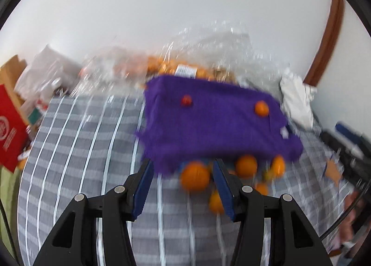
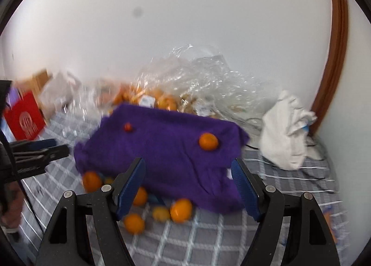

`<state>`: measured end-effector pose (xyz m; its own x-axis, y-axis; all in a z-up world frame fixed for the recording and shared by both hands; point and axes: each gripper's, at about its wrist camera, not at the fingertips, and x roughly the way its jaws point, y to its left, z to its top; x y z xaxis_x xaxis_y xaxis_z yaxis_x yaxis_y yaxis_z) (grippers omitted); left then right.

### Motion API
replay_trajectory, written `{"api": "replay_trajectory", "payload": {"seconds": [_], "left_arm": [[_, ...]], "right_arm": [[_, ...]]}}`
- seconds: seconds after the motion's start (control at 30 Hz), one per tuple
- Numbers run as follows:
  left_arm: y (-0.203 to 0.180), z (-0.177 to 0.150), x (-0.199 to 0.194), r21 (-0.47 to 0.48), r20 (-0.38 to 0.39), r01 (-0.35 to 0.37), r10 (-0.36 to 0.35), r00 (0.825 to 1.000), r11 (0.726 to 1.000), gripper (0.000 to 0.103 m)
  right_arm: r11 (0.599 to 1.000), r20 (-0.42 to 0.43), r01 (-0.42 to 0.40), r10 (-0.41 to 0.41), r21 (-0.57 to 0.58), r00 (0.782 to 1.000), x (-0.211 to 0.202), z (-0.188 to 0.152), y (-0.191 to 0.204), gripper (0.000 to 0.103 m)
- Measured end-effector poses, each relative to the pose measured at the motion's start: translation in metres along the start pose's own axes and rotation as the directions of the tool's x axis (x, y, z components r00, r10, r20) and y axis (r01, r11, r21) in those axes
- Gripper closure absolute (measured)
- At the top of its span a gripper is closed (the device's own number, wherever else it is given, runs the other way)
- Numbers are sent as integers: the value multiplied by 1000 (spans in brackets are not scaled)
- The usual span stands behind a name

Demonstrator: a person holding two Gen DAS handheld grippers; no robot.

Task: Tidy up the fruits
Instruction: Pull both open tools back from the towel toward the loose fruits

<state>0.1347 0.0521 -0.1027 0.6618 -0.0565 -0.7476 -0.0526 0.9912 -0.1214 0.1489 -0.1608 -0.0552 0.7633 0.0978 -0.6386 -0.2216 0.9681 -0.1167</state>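
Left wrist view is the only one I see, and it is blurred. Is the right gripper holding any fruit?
Observer: No. The right gripper is open and empty; only the purple cloth shows behind its gap.
Operator: Is there any fruit that is not orange in colour?
Observer: Yes. One small yellow fruit lies beside an orange, in front of the cloth.

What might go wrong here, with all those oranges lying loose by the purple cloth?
1. The loose oranges on the checked cover are round and could roll away if nudged.
2. The orange and the small red fruit sit on the rumpled purple cloth; tugging it could tip them off.
3. Both pictures are blurred, so the open right gripper or left gripper may misjudge a grab.
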Motion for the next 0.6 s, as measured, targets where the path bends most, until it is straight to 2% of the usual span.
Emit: {"api": "replay_trajectory", "payload": {"seconds": [0.07, 0.13, 0.27, 0.4, 0.5, 0.6], "left_arm": [[-1, -24, -10, 11, -7, -23, 23, 1000, 1000, 52], [-3, -42, -21, 18, -8, -16, 16, 1000, 1000, 52], [-9, -68, -41, 27, 5, -17, 17, 1000, 999, 52], [-11, -82, -55, 43, 24, -24, 23, 999, 999, 52], [-7, -88, -59, 49, 29, -32, 31, 999, 998, 52], [2, -91, -57, 45, 22, -70, 69, 997, 997, 52]], "right_arm": [[999, -17, -28, 28, 22, 999, -16, -11, 9, 27], [997, -28, -61, 63, 46, 998, -28, -22, 16, 27], [995, -27, -71, 73, 63, 997, -51, -38, 30, 27], [986, -33, -102, 108, 132, 994, -62, -51, 29, 27], [984, -40, -95, 102, 151, 994, -67, -56, 29, 27], [973, -33, -138, 146, 183, 989, -73, -58, 27, 27]]}}
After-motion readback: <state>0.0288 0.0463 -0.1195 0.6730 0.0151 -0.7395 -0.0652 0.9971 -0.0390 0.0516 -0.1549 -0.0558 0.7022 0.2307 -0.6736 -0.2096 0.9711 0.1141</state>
